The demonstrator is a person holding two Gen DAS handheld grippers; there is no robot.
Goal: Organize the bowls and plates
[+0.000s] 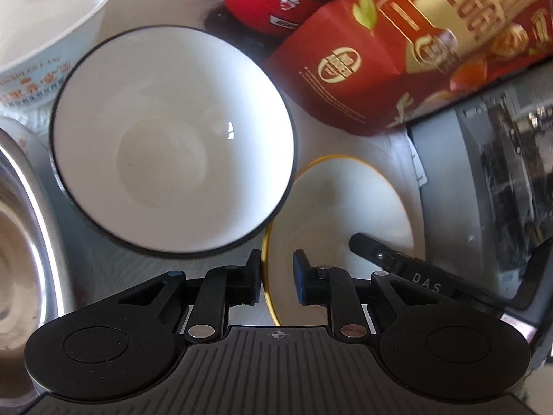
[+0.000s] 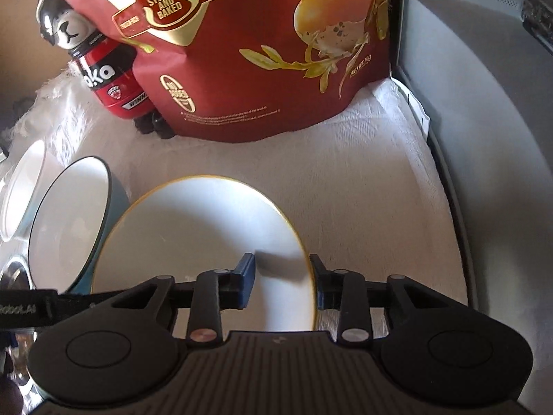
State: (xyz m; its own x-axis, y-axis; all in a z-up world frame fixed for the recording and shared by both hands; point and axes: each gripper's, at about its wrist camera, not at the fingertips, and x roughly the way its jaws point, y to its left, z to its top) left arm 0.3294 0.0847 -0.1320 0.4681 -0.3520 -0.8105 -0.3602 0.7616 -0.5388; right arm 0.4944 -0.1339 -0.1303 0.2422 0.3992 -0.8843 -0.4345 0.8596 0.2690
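A white plate with a yellow rim (image 2: pixel 204 228) lies on the white cloth; it also shows in the left wrist view (image 1: pixel 342 204). My right gripper (image 2: pixel 281 282) is open with its fingers astride the plate's right edge, one above the plate and one outside the rim. A white bowl with a dark rim (image 1: pixel 172 138) stands just left of the plate, also in the right wrist view (image 2: pixel 69 221). My left gripper (image 1: pixel 276 278) is open, its fingers straddling the plate's left rim, close to the bowl's near edge. The right gripper's finger (image 1: pixel 380 256) shows over the plate.
A red egg bag (image 2: pixel 262 45) and a red bottle (image 2: pixel 110 83) stand at the back. A white bowl with printed text (image 1: pixel 45 27) sits far left. A steel bowl (image 1: pixel 24 228) is at the left edge. A grey wall (image 2: pixel 484 138) bounds the right side.
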